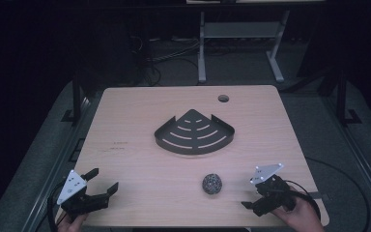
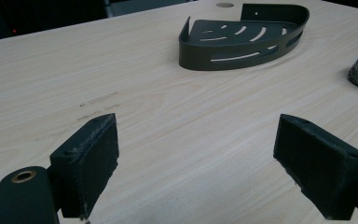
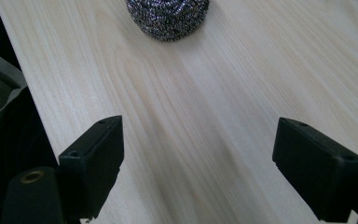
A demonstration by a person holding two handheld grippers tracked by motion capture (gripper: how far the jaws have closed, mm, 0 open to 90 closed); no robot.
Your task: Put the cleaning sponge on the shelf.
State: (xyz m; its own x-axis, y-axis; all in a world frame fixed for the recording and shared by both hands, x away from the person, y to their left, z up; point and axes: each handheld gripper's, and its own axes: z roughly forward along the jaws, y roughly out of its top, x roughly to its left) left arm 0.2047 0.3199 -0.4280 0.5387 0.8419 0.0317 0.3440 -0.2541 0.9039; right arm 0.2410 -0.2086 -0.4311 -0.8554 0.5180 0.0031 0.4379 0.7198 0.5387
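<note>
Dark slotted corner basket (image 1: 194, 135), mid-worktop (image 1: 140, 169): holds nothing, steel-wool scrubber (image 1: 212, 183) lying outside it on bare wood, nearer the person. Right gripper (image 1: 249, 205) near the scrubber, fingers apart, nothing between. Left gripper (image 1: 102, 181) at the near left corner, fingers likewise apart.

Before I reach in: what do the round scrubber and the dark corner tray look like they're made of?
Scrubber: tangled, glinting silvery wire coils, likely steel wool. Corner tray: thin, rigid sheet with cut slots and matte black finish, probably coated metal, though plastic can't be ruled out.
</note>
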